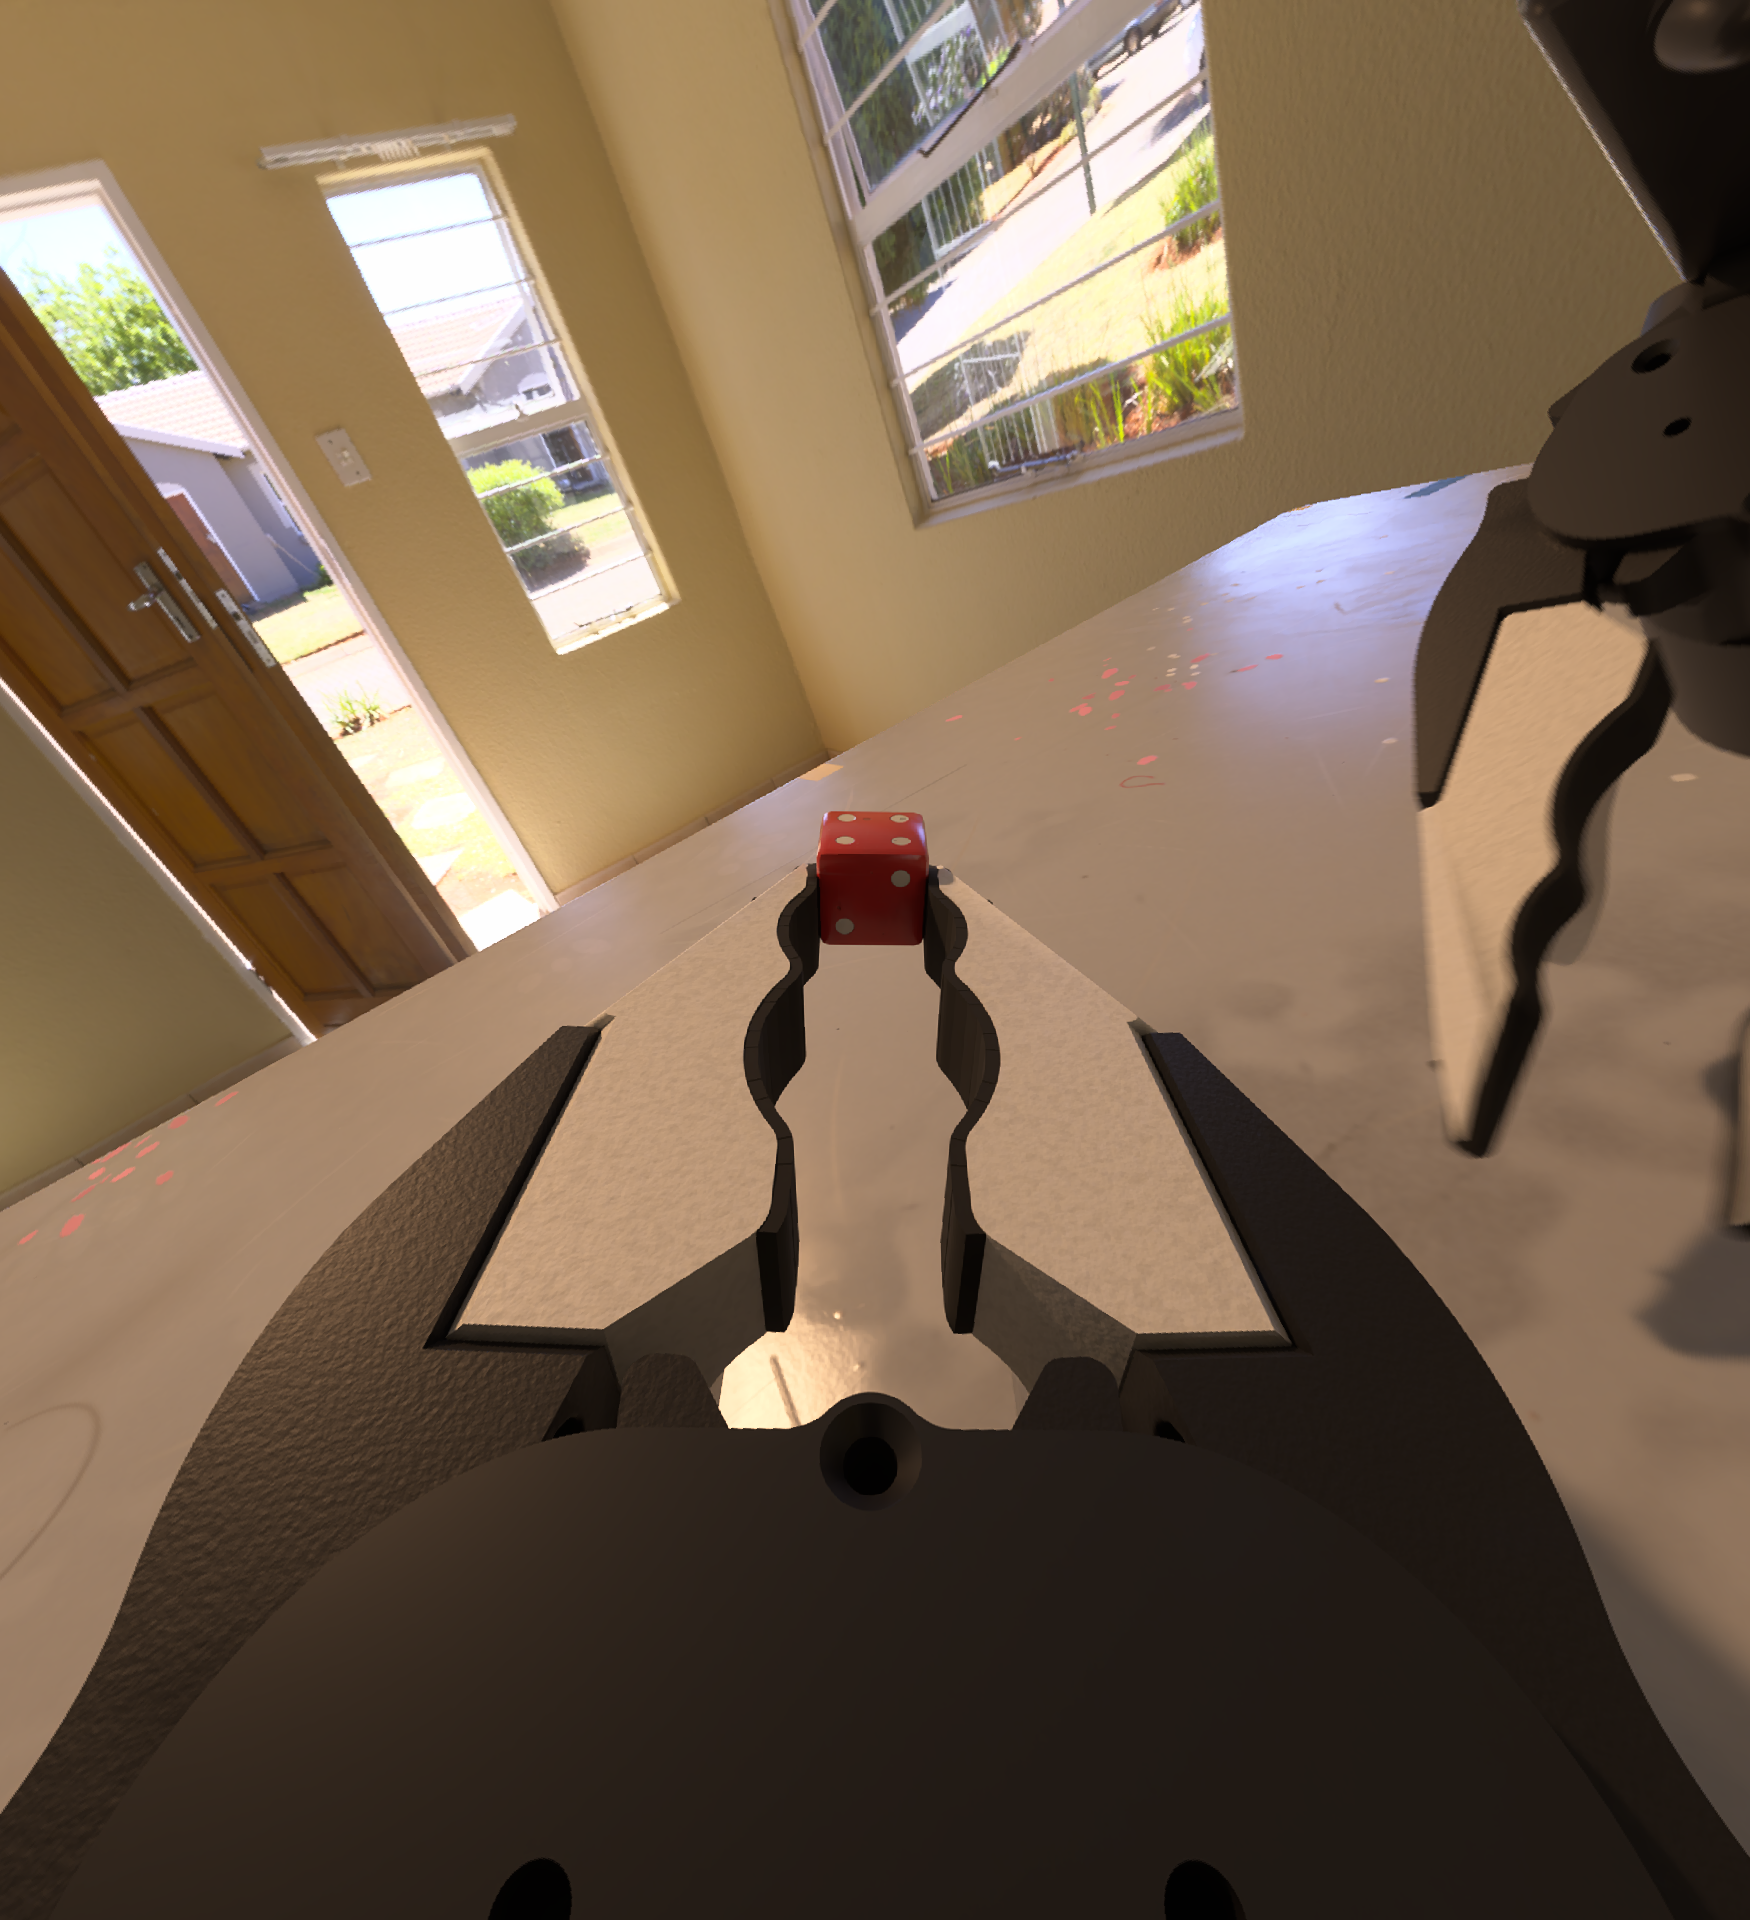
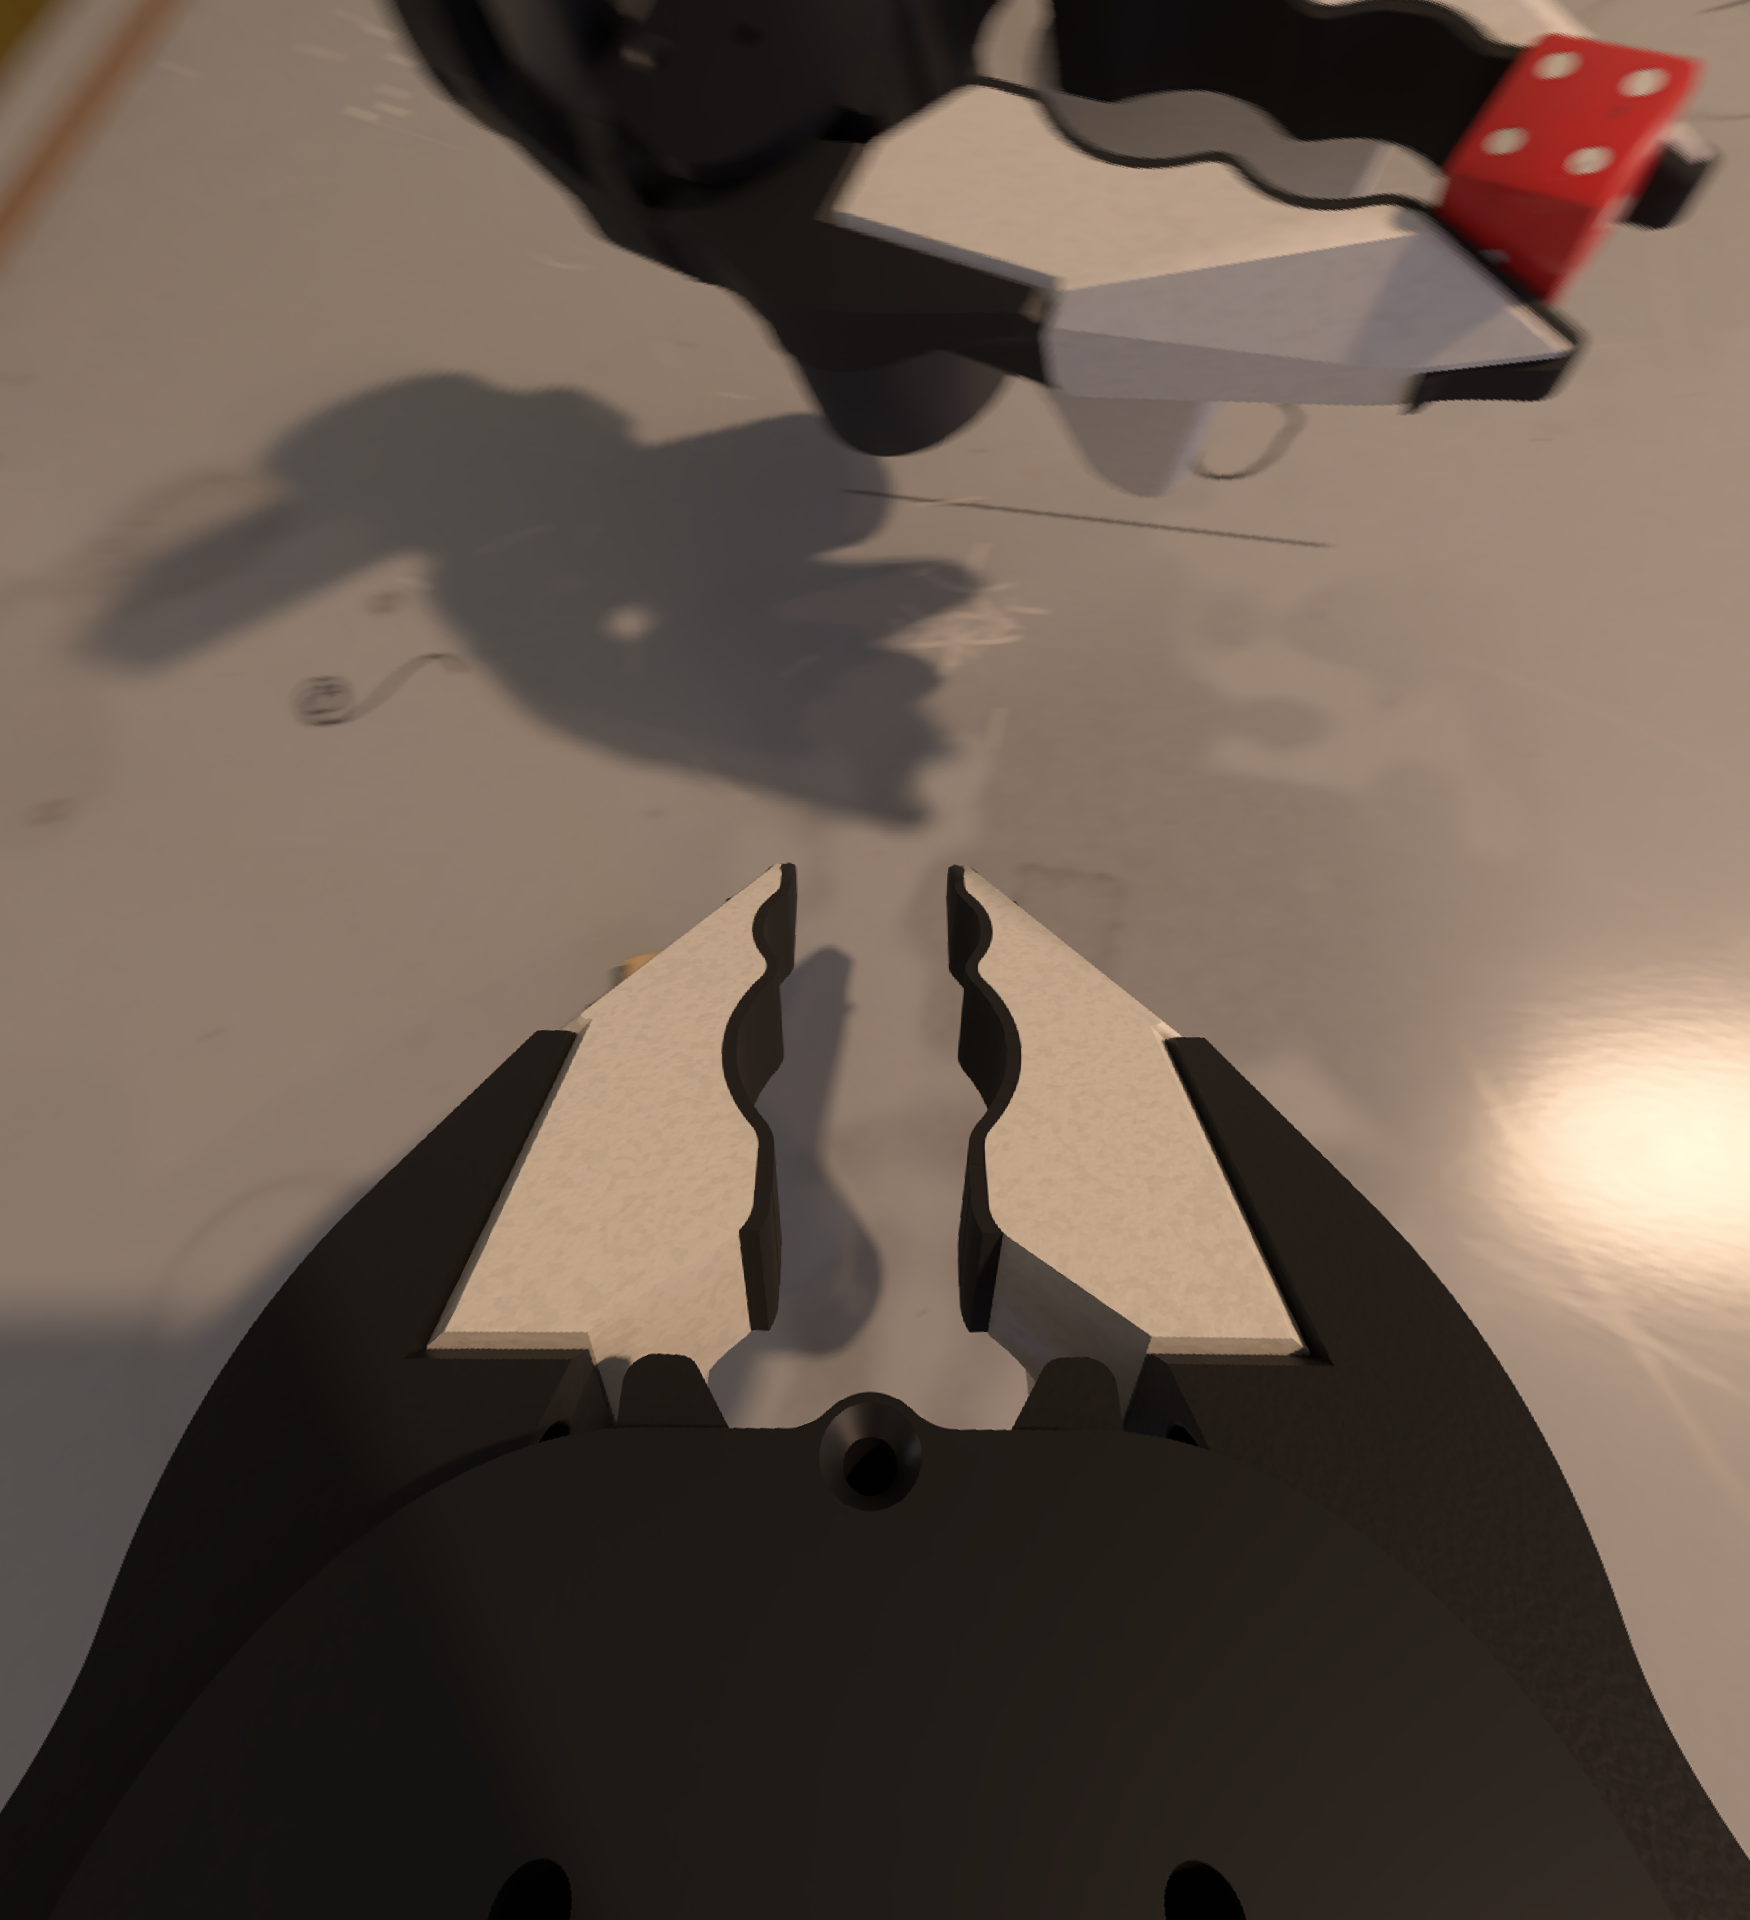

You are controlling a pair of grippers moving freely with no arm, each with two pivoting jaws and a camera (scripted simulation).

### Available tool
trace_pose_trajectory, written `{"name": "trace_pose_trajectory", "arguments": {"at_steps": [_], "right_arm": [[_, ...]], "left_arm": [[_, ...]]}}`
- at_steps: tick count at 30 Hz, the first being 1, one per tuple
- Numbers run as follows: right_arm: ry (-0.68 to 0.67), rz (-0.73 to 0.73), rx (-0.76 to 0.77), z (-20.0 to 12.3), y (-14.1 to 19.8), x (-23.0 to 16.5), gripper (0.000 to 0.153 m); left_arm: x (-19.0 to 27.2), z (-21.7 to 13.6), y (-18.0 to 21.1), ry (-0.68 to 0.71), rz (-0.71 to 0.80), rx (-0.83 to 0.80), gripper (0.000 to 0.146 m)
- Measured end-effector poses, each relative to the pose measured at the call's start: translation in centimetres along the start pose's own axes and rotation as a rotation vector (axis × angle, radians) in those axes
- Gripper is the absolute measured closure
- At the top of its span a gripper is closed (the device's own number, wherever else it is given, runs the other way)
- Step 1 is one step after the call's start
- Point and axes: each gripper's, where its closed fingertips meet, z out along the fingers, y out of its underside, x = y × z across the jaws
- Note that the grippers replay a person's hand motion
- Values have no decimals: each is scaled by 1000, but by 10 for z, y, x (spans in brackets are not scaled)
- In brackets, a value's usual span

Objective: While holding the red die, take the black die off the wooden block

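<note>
1. Left gripper (image 1: 872,883) is clamped on the red die (image 1: 872,878), which sits pinched at the very fingertips and is held clear above the table (image 1: 227,1299); the right wrist view confirms this, die (image 2: 1567,156) up off the surface.
2. Right gripper (image 2: 872,883) has its jaws apart with a narrow gap and nothing between them; it points down at bare table (image 2: 1473,831).
3. Black die: not visible in either view.
4. Wooden block: cannot confirm; only a tiny tan sliver (image 2: 635,964) peeks out beside the right gripper's left finger, too small to identify.
5. Handling, judged: the dice look small, rigid, light, with smooth glossy faces and rounded edges, so likely slippery. Not fragile.
6. Best hold, judged: two opposite flat faces, centred in the pads, not on corners. The red die's tip-only grip looks marginal, so avoid jolts.
7. The black die probably lifts off straight up with a light squeeze; a side push risks sliding it or shifting the block.
8. Writing and brands: none readable. The red die has only white pips. The table carries faint scribbles and red specks, not legible. The wall has a plain switch plate (image 1: 343,457).
</note>
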Motion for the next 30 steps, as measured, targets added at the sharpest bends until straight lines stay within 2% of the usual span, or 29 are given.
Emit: {"name": "trace_pose_trajectory", "arguments": {"at_steps": [3, 5, 8, 11, 15, 17, 21, 23, 24, 26, 28, 30], "right_arm": [[-199, 43, -8, -13, 3, -33, 116], [-247, 30, -81, -13, 14, -49, 112], [-163, -71, -201, -10, 34, -55, 109], [-121, -133, -191, -4, 34, -55, 115], [-93, -145, -221, 1, 38, -51, 126], [-94, -132, -227, 1, 39, -50, 136], [-60, -127, -227, -3, 33, -45, 137], [67, -156, -168, -26, 20, -29, 137], [176, -157, -119, -46, 11, -17, 137], [482, -120, 7, -105, -2, 13, 136], [812, -30, 78, -174, 5, 39, 137], [1047, 98, 17, -227, 35, 54, 137]], "left_arm": [[2, 0, 0, 10, -2, 2, 127], [3, 1, -1, 18, -4, 4, 127], [5, 1, -1, 31, -7, 8, 127], [7, 1, -2, 38, -6, 9, 127], [8, 2, -2, 46, -5, 8, 127], [9, 2, -2, 50, -5, 10, 127], [10, 2, -2, 56, -4, 14, 127], [11, 1, -3, 63, -5, 19, 127], [12, 1, -4, 68, -5, 22, 127], [15, 1, -5, 75, -1, 28, 127], [18, 1, -7, 83, 1, 35, 127], [22, 2, -9, 93, 0, 43, 127]]}}
